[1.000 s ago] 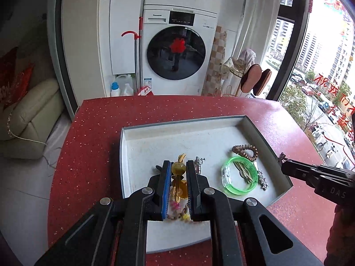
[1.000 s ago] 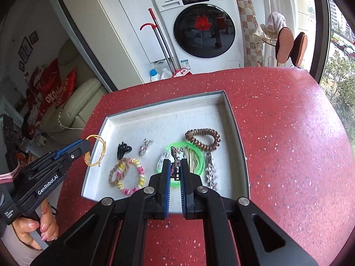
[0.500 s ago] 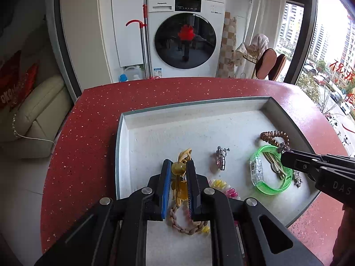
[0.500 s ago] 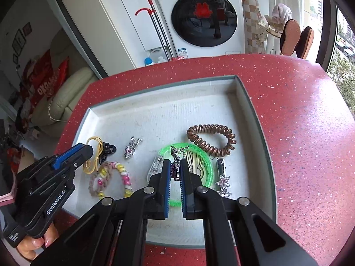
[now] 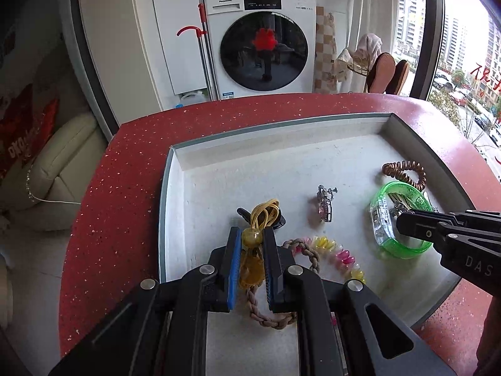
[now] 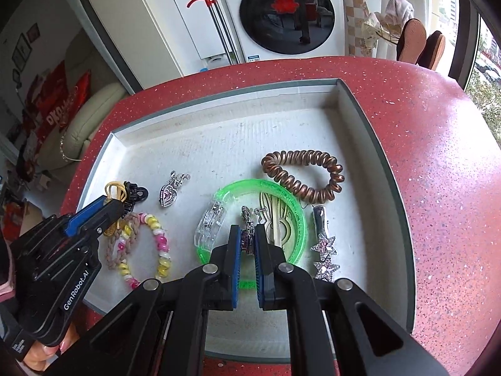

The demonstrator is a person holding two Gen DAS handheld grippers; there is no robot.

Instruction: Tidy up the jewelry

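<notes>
— Both of our hands have sunk toward the shallow white tray (image 6: 353, 100) since a second ago, and every piece in it looms larger in both wrist views.

— Agreed. Our left gripper (image 5: 253, 240) is clamped on the amber bead and yellow cord charm (image 5: 252, 238); its cord loop lies over a small black clip (image 6: 135, 191) near the tray's left side. Our right gripper (image 6: 247, 238) is pinched on a small silver drop earring (image 6: 248, 223), hanging over the translucent green plastic bangle (image 6: 281, 192).

— What worries us from here?

— Letting the earring go where it is. We judge it would land inside the bangle, on top of the cream hair comb (image 6: 275, 219), and tangle there instead of sitting apart.

— And on the left?

— The charm hangs right over the braided beige cord bracelet with pink and yellow beads (image 6: 158, 235). Set down carelessly, its loop could snag the braid or the clip.

— What else crowds the tray?

— A copper spiral hair tie (image 6: 305, 172) touches the bangle's far edge, a star-studded hair clip (image 6: 324, 250) lies just beside the bangle on the right, and a silver heart pendant (image 6: 169, 195) sits between the two groups. The far half of the tray is bare, and that looks to us the safer ground. The red speckled counter (image 6: 438, 169) lies all around.
</notes>
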